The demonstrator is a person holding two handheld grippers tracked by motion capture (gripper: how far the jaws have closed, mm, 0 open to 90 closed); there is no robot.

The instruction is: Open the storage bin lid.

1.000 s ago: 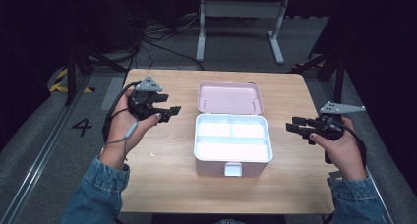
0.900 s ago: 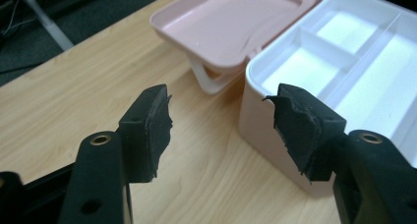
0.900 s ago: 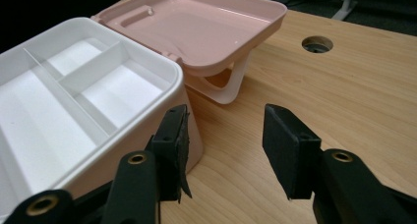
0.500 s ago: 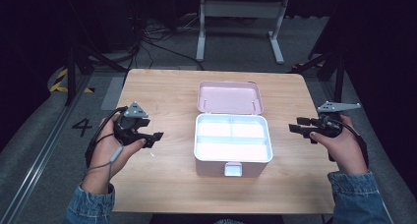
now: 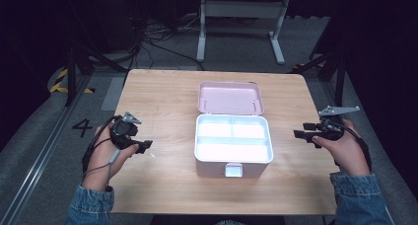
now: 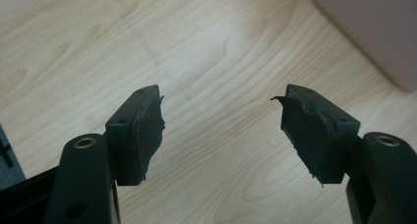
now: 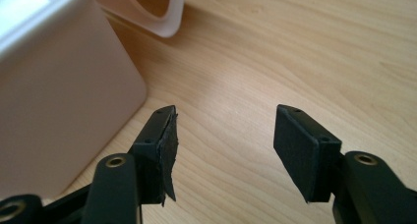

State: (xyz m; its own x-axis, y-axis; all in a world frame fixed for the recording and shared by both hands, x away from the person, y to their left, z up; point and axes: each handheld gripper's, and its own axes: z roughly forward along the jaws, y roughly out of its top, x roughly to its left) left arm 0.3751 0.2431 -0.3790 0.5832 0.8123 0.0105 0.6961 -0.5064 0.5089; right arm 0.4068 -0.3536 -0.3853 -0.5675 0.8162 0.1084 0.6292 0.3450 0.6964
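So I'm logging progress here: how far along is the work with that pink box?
Done: the pink plastic box sits open, its lid tipped back, compartments looking bare. In hand: nothing; the left tool and right tool are open, flanking it above the wooden table. Left: any filling or closing.

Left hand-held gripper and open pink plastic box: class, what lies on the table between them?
Nothing: in the high view, bare light wooden table separates the left hand-held gripper from the open pink plastic box.
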